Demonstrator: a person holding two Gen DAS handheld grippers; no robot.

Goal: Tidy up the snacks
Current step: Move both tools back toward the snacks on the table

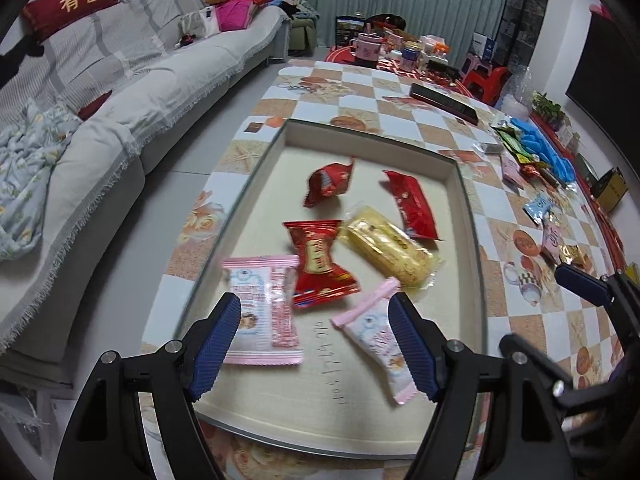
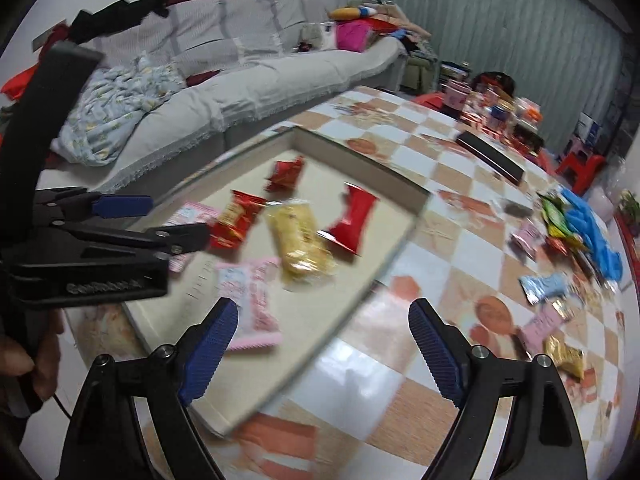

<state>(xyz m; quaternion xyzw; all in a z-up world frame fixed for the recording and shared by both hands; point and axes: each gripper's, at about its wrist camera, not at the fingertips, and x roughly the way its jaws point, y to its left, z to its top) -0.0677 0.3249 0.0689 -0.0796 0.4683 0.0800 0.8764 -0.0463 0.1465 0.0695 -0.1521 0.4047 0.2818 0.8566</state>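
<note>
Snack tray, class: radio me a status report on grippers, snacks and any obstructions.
Left gripper open, empty, over tray. Right gripper open, empty. Six snacks in tray; loose snacks on table. Nothing blocking.

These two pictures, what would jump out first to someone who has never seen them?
The shallow cream tray on the checkered table holds a scatter of wrapped snacks: three red packets, a yellow cake bar in the middle, and two pink packets nearest the camera. The left gripper hangs open above the pink ones. More snacks and blue gloves lie loose along the table's right edge.
</note>
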